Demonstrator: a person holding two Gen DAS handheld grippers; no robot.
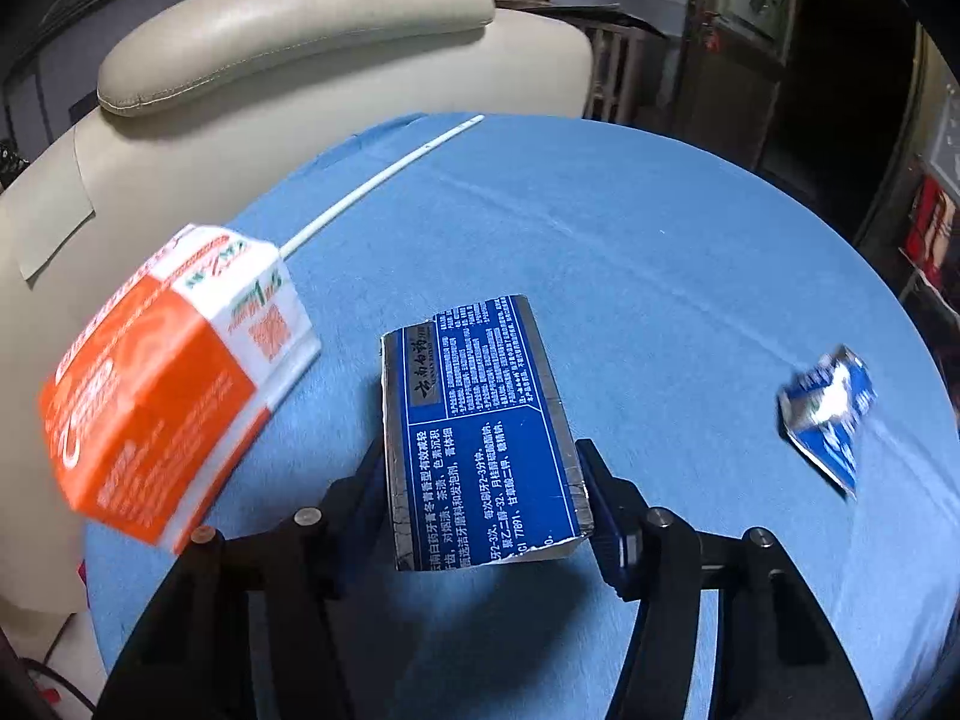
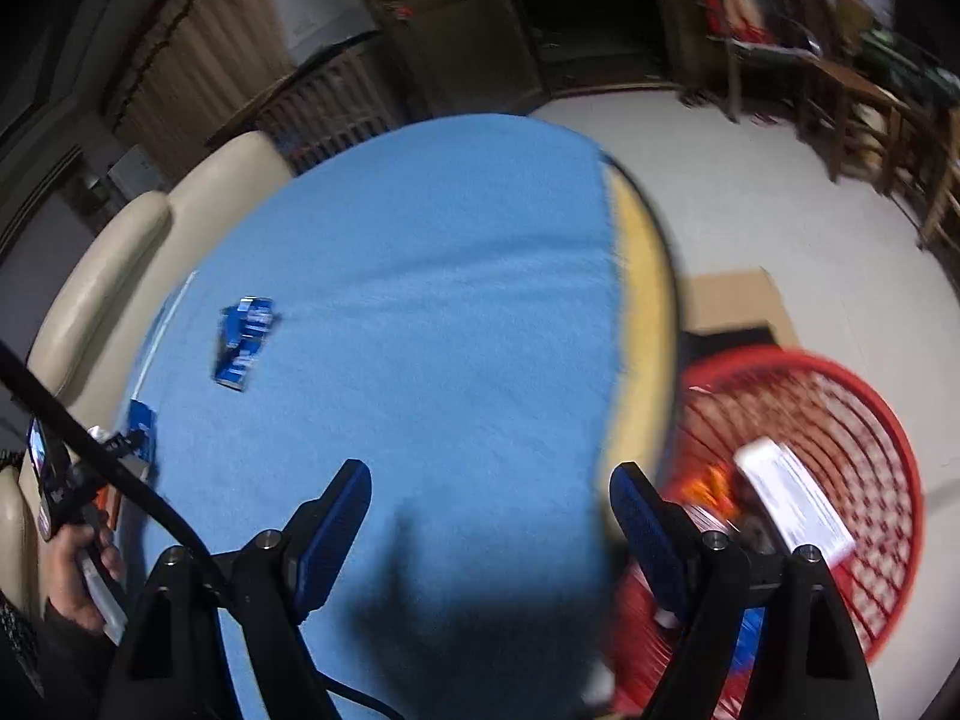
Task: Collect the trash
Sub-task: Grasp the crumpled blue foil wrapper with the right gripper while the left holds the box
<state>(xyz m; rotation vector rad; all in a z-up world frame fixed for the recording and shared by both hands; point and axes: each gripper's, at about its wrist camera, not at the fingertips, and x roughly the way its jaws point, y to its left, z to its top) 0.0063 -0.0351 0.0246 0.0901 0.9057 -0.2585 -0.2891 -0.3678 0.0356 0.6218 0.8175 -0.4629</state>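
- The left gripper (image 1: 486, 480) is closed on a blue-and-silver carton (image 1: 480, 420), a torn toothpaste-type box; its fingers sit against the two long sides near the carton's rear end, so most of the carton sticks out forward over the counter (image 1: 630, 252).
- Holding it across the narrow width looks deliberate: the flat printed face stays up and the carton cannot pivot much between the pads.
- An orange-and-white carton (image 1: 174, 384) is just to the left of the held one, overhanging the counter's left rim. It is blurred, and whether it rests on the counter or is off it I cannot tell.
- A crumpled blue wrapper (image 1: 825, 420) lies well apart to the right, flat on the blue cloth and near no edge, so it should be open to reach from above.
- A thin white stick (image 1: 384, 180) lies diagonally toward the far rim, beside a cream armchair (image 1: 288, 60).
- The right gripper (image 2: 489, 516) stands wide with nothing between its fingers, hovering over the counter's right edge.
- Beyond that edge, lower down, a red mesh basket (image 2: 870, 480) already holds a white box (image 2: 792, 504) and some orange packaging: the likely drop point.
- The middle of the cloth is bare, which leaves a clear path to carry the held carton across to the basket; the rim between counter and basket is the one thing to clear.
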